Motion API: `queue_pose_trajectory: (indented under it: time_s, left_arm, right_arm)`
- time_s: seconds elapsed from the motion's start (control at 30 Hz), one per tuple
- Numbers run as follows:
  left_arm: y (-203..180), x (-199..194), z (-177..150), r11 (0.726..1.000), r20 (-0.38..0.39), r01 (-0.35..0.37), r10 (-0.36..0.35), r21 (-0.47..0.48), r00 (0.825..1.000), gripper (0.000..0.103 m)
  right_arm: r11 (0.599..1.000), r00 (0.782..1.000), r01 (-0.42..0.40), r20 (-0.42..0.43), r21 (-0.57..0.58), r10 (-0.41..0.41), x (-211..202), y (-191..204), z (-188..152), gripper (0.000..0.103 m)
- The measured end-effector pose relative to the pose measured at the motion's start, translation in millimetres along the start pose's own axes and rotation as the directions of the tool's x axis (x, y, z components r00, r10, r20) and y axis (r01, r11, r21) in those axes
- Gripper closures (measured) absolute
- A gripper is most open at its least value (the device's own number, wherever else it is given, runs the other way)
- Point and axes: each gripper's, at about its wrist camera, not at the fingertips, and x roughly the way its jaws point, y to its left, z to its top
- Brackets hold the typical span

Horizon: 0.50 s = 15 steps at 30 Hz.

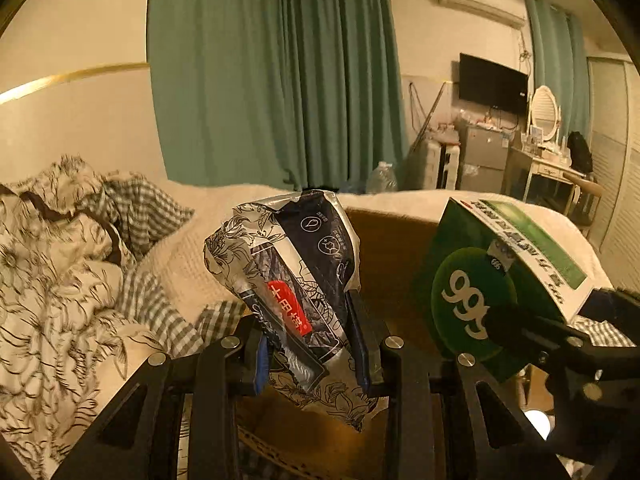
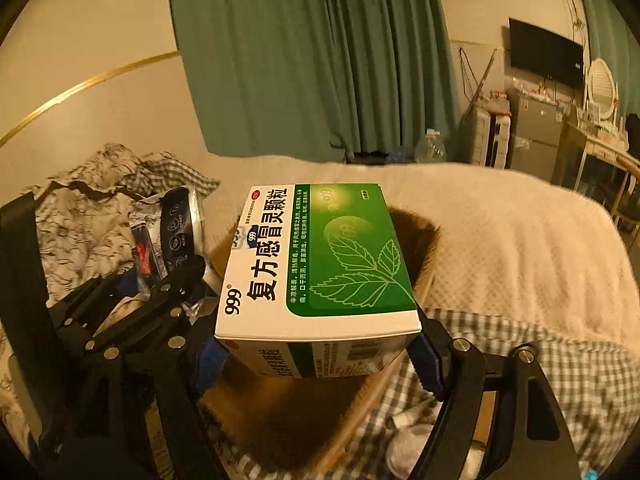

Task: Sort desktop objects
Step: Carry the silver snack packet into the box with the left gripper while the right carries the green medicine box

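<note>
My left gripper (image 1: 310,354) is shut on a black-and-white foil packet (image 1: 294,280) with a red label, held up above an open cardboard box (image 1: 394,248). My right gripper (image 2: 316,364) is shut on a green-and-white "999" medicine box (image 2: 320,264), held level above the same cardboard box (image 2: 420,240). In the left wrist view the medicine box (image 1: 500,264) and the right gripper (image 1: 560,332) are at the right. In the right wrist view the packet (image 2: 168,236) and the left gripper (image 2: 160,284) are at the left.
The cardboard box rests on a bed with a cream blanket (image 2: 520,248), a checked sheet (image 2: 540,368) and a floral duvet (image 1: 52,280). Small white items (image 2: 412,440) lie on the sheet below the right gripper. Green curtains, a TV and a dresser stand behind.
</note>
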Motion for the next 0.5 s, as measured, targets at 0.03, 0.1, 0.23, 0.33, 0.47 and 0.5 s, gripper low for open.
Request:
queue_pose_trajectory:
  time_s: [0.03,0.1,0.23,0.33,0.47,0.5]
  left_arm:
    - [3,5,-1,1.000,-0.013,0.006,-0.007,-0.013,1.000,0.070]
    - [8,10,-3,0.999,-0.025,0.010,-0.011,-0.031,1.000,0.070]
    - [8,1,-6,0.997,-0.005,0.008,-0.009,-0.077,1.000,0.040]
    - [8,-10,-9,0.994,0.016,-0.017,0.018,-0.105,1.000,0.013]
    - [-8,-42,-6,0.996,0.034,-0.043,0.045,-0.077,0.998,0.013]
    - [-17,-57,-5,0.998,0.050,-0.037,0.040,-0.059,0.998,0.013]
  right_arm:
    - [1.000,1.000,-0.008,-0.010,0.012,0.008,10,-1,1,0.027]
    - [0.999,1.000,-0.018,-0.021,0.032,0.019,24,-6,1,0.026]
    - [0.997,0.999,-0.050,0.016,0.052,0.050,22,-14,-3,0.013]
    - [0.996,0.997,-0.059,0.053,0.073,0.055,3,-10,-2,0.011]
    - [0.997,0.994,-0.038,0.105,0.061,0.031,-51,-28,-1,0.011]
    - [0.998,0.993,-0.024,0.114,0.055,0.017,-68,-32,-4,0.011]
